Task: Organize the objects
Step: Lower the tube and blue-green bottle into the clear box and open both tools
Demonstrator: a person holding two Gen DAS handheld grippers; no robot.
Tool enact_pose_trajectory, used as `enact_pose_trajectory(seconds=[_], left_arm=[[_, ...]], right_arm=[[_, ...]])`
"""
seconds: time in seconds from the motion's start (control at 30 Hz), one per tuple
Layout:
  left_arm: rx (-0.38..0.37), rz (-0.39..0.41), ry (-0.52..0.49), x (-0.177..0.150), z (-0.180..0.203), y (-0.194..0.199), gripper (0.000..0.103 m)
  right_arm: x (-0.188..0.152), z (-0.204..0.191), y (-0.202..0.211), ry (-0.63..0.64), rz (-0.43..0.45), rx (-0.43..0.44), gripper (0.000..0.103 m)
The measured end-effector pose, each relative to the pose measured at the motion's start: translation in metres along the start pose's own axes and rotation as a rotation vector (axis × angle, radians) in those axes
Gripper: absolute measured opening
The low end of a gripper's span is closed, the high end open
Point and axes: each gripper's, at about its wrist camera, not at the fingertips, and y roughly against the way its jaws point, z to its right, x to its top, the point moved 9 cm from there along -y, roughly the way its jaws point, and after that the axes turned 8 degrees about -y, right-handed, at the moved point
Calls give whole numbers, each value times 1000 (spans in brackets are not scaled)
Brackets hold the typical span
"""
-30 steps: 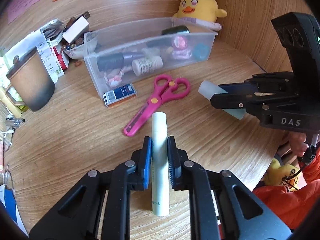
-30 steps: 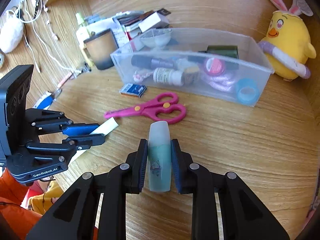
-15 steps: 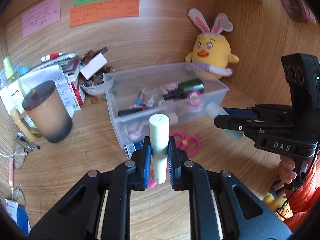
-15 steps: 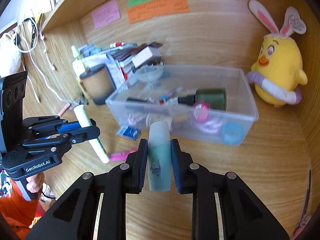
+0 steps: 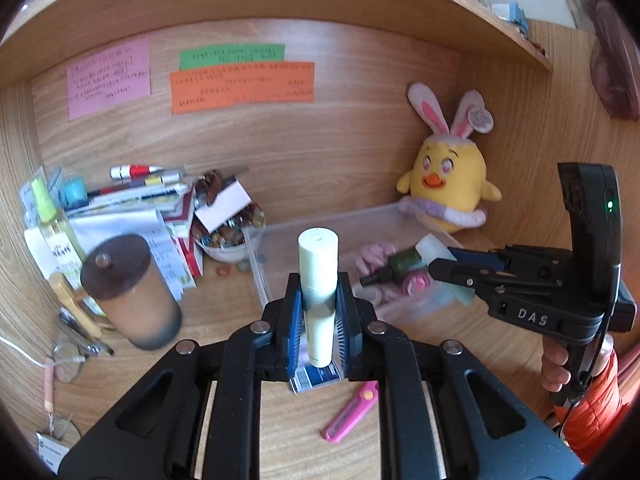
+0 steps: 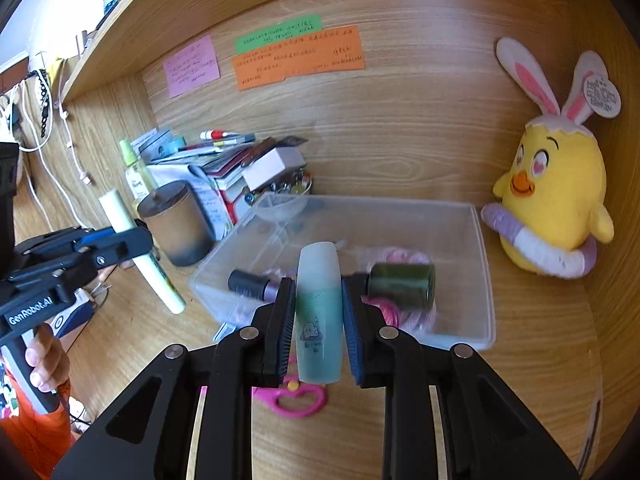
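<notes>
My left gripper [image 5: 318,312] is shut on a pale cream tube [image 5: 318,276], held upright above the desk in front of the clear plastic bin [image 5: 260,276]. The same tube [image 6: 138,256] shows at the left of the right wrist view, slanting in the left gripper [image 6: 120,246]. A frosted teal bottle [image 6: 319,312] with a small cloud print is clamped in my right gripper [image 6: 319,320], shut on it, just before the bin [image 6: 460,272]. In the left wrist view the right gripper [image 5: 440,266] hangs over the bin's right part with that bottle [image 5: 430,246]. Pink scissors [image 6: 298,398] lie on the desk below.
The bin holds a dark green bottle [image 6: 402,286], a dark-capped tube [image 6: 250,284] and pink items. A brown lidded cup [image 5: 130,292], stacked papers and pens [image 5: 140,196], a bowl of small things [image 5: 224,240] and a yellow chick plush [image 6: 556,204] surround it. A small blue box [image 5: 316,378] lies near the scissors.
Both grippers have risen from the desk with their loads and tilted up toward the bin. The scissors have dropped toward the bottom of both views and the back wall's notes have come into sight.
</notes>
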Motion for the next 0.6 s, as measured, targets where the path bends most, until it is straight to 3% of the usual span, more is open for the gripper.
enact_pose_trajectory(seconds=[0.27,0.6], left_arm=[[44,-6,27,10,-16,-25,15],[83,-82,-3,1,-16,-69,15]], right_arm=[[18,1,-21,0,-7,-9,21],[7,2,-68,15,-106,-7,20]])
